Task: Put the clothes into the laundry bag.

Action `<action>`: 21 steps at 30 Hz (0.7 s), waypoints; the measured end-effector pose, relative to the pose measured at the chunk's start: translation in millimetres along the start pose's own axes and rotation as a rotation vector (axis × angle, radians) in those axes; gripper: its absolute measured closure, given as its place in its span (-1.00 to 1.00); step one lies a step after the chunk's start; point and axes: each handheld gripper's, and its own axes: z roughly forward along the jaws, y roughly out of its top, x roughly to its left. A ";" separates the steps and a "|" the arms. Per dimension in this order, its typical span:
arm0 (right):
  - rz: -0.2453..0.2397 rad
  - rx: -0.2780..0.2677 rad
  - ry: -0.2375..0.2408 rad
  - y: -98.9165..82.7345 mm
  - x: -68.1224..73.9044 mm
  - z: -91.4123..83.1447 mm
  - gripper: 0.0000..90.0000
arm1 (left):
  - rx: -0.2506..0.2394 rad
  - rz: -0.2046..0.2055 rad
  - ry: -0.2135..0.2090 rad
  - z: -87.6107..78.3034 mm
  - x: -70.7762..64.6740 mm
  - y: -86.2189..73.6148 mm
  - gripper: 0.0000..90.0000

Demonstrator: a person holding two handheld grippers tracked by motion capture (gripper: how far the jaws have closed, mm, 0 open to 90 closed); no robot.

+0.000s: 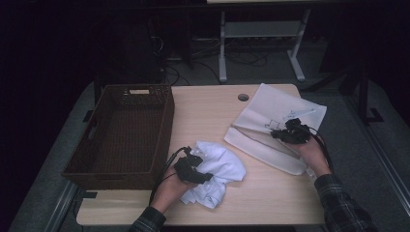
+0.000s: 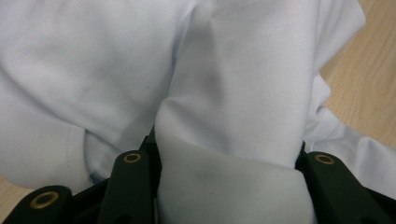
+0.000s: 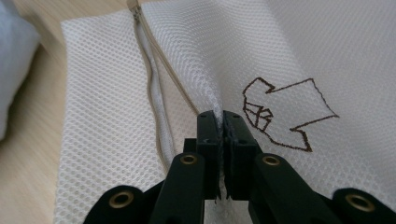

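Shirt (image 1: pixel 215 171), white, crumpled in a soft heap near the front edge of the worktop (image 1: pixel 208 116), just right of the basket (image 1: pixel 123 135). Left hand-held gripper (image 1: pixel 193 170) pinches a thick fold of it; in the left gripper view the cloth (image 2: pixel 233 116) bulges up between the jaws, which stand partly apart around the bunch.

Mesh bag (image 1: pixel 275 123) lies flat toward the right edge, its far corner hanging just past the rim. Right hand-held gripper (image 1: pixel 290 131) is pressed together on a raised pleat of mesh (image 3: pixel 212 100), just beside the zipper (image 3: pixel 156 88) and the printed shirt outline (image 3: pixel 285 114).

Handling, judged: shirt is light, limp, will drape and trail, no fragility; a bunched fold gives the surest hold. Mesh is thin and slack, likely to lift one layer only, so a pinch near the zipper mouth suits opening it.

Room: bare worktop between shirt and bag gives a free path. Basket wall bounds the left. Bag overhang at the right edge could slide off if tugged.
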 end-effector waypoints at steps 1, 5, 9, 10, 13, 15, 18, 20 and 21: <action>0.004 -0.006 0.005 1.6 1.3 -0.9 0.91 | 0.002 0.003 0.001 -0.1 -0.1 0.2 0.19; 0.014 -0.043 0.012 7.7 6.8 -4.0 0.91 | 0.008 0.011 0.009 0.1 -1.1 0.9 0.20; 0.010 -0.057 0.015 14.3 13.2 -7.2 0.91 | 0.008 0.014 0.013 0.1 -1.8 0.9 0.20; 0.007 -0.059 0.015 15.8 14.7 -7.7 0.91 | 0.009 0.015 0.013 0.1 -1.7 0.9 0.20; -0.004 -0.063 0.016 20.8 19.7 -9.3 0.92 | 0.010 0.015 0.012 0.0 -1.5 1.0 0.20; -0.006 -0.070 0.017 24.3 22.1 -10.8 0.92 | 0.010 0.015 0.011 0.0 -1.3 0.9 0.20; -0.002 -0.085 0.021 28.0 24.2 -12.9 0.92 | 0.010 0.015 0.010 0.0 -1.2 0.9 0.20; -0.001 -0.091 0.027 30.3 25.5 -14.1 0.92 | 0.010 0.015 0.011 0.0 -1.3 0.9 0.20; -0.002 -0.098 0.027 31.2 26.3 -15.0 0.92 | 0.010 0.015 0.011 0.0 -1.3 0.9 0.20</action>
